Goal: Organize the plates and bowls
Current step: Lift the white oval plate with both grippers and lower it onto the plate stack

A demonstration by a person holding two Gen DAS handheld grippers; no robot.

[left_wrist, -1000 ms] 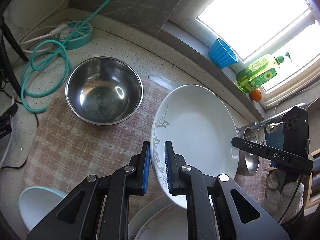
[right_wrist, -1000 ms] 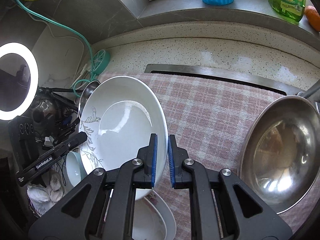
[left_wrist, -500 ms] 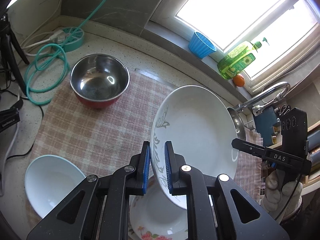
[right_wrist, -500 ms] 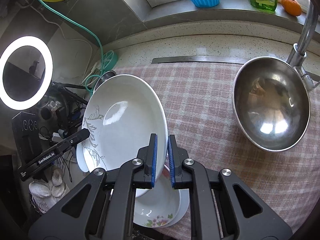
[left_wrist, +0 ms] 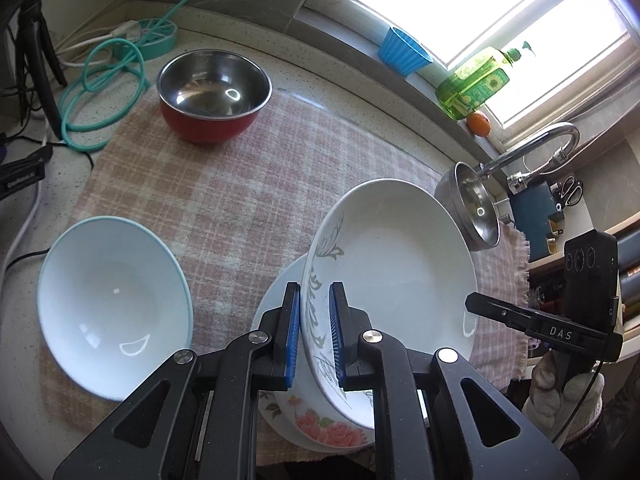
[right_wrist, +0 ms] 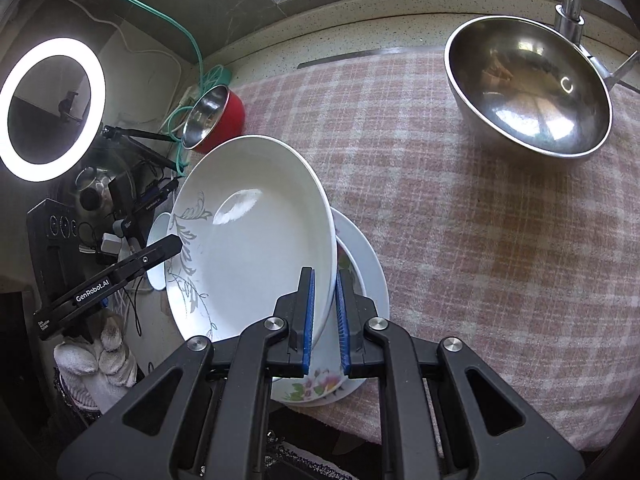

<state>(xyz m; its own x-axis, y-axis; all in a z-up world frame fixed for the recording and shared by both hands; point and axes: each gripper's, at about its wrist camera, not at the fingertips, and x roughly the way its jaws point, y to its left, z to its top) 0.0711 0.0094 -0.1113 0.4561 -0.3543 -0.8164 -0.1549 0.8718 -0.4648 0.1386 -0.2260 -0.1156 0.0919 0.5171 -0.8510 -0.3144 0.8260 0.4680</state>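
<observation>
The worktop point(left_wrist: 360, 92) carries a pink checked cloth point(left_wrist: 248, 184) on which the tableware stands. Seen from the left wrist, a red bowl with a steel interior point(left_wrist: 212, 98) sits at 11 o'clock, a pale blue bowl point(left_wrist: 114, 298) lies at 9 o'clock, and a steel bowl point(left_wrist: 478, 210) stands at 2 o'clock under the tap point(left_wrist: 536, 148). A teal hose point(left_wrist: 104, 92) coils at the far left edge of the cloth. On the window sill stand a blue ribbed cup point(left_wrist: 404, 50), a green soap bottle point(left_wrist: 476, 86) and an orange fruit point(left_wrist: 479, 123). The white plate with grey leaf pattern point(left_wrist: 394, 268) is held tilted on edge above a stack of flowered plates point(left_wrist: 316, 428), its concave face turned toward 3 o'clock in the left wrist view and toward 9 o'clock in the right wrist view; its long axis runs from the near lower rim up and away. The left gripper point(left_wrist: 315, 336) has its jaws clenched on the patterned rim of this plate. The right gripper point(right_wrist: 325, 316) has its jaws clenched on the opposite rim. Nothing stands between the plate and the stack below. From the right wrist, a lit ring light point(right_wrist: 52, 110) is at 9 o'clock. Readable writing: "DAS" on the right gripper body in the left view, "GenRobot.AI" on the left gripper body in the right view.
</observation>
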